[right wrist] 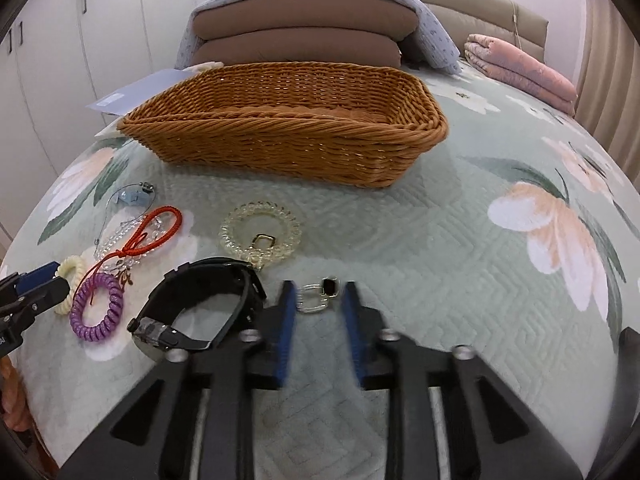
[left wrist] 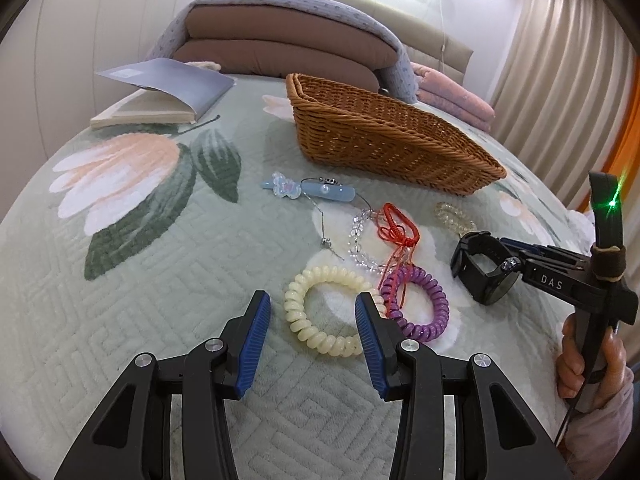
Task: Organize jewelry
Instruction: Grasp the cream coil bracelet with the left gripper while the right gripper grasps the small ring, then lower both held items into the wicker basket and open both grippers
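Right gripper (right wrist: 317, 300) has its jaws apart, straddling a small clear-band ring with a dark stone (right wrist: 320, 298); nothing is gripped yet. The ring lies on the quilted bedspread (right wrist: 420, 248), at 6 o'clock from the wicker basket (right wrist: 288, 136). Likely step: pinch the ring, then carry it to the basket. The ring is small and sits on plush fabric, so the pads should come down level and close slowly, or it may tip or squirt out. The black watch (right wrist: 200, 304) lies just beside the left pad at 9 o'clock and should stay clear of the close.

Left gripper (left wrist: 312, 320) is also spread, with the cream spiral hair tie (left wrist: 298, 316) between its pads and the purple spiral hair tie (left wrist: 434, 304) at 3 o'clock.

Only the right wrist view shows the ring and the basket's interior, which looks empty as far as visible. Only the left wrist view shows the blue hair clip (left wrist: 328, 192) clearly and the book (left wrist: 168, 92) at 10 o'clock.
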The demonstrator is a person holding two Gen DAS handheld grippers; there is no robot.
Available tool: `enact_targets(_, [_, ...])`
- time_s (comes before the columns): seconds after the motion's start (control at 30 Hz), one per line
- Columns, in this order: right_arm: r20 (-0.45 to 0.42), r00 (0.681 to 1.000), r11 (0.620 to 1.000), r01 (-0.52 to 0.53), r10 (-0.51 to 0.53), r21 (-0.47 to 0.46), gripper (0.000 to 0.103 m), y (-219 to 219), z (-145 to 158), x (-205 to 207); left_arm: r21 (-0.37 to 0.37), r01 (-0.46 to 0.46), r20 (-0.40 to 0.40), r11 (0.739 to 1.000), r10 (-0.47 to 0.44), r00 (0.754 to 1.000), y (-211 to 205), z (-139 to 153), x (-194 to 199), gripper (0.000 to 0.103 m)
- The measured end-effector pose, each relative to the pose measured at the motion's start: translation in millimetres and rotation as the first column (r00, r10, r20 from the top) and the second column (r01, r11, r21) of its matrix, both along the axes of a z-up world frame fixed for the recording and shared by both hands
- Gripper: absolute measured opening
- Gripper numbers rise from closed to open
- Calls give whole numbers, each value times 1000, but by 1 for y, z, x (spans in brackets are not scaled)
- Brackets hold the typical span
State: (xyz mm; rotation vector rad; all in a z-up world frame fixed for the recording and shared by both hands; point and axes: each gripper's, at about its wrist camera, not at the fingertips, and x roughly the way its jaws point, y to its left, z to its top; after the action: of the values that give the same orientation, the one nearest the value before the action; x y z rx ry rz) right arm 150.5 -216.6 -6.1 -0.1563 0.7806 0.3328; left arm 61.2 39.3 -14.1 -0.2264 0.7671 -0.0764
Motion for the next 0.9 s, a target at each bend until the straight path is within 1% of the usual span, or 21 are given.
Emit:
enact_targets(0.07, [7, 1000, 1000, -1, 1, 3, 22, 0, 0, -1, 19, -2, -1, 1000, 2, 1000, -2, 0, 0, 40])
enact_targets(0.13, [13, 1000, 1000, -1, 1, 13, 22, -1, 0, -3, 29, 1, -3, 1000, 0, 1000, -4, 0, 0, 29])
enact_targets(0.17, [14, 1000, 1000, -2, 2, 19, 22, -1, 0, -4, 34, 3, -3, 999, -2, 1000, -5, 0, 0, 26])
enact_targets(0.23, [20, 1000, 999, -6, 5, 34, 22, -3, 0, -6, 29, 9, -4, 1000, -8, 1000, -4, -1, 0, 13])
enact_targets(0.33, [41, 999, 998, -9, 7, 60, 22, -8, 3, -11, 26, 9, 3, 1000, -10, 1000, -4, 0, -1, 11])
enact_targets(0.47, [100, 995, 994, -28, 17, 108, 22, -15, 12, -22, 23, 1, 35, 1000, -2, 999, -4, 4, -6, 11])
enact_targets(0.57, [144, 989, 989, -50, 30, 137, 22, -18, 18, -30, 1, -14, 96, 1000, 14, 995, 0, 12, -16, 11])
enact_targets(0.7, [189, 982, 987, -60, 31, 149, 22, -19, 25, -37, -57, -21, 164, 998, 30, 986, 7, 24, -24, 11])
enact_targets(0.8, [215, 976, 986, -60, 25, 157, 22, -21, 33, -40, -76, -14, 202, 997, 29, 979, 7, 36, -27, 11])
enact_targets(0.9, [249, 968, 983, -61, 16, 174, 22, -20, 50, -39, -83, -5, 236, 997, 25, 972, 4, 52, -23, 11])
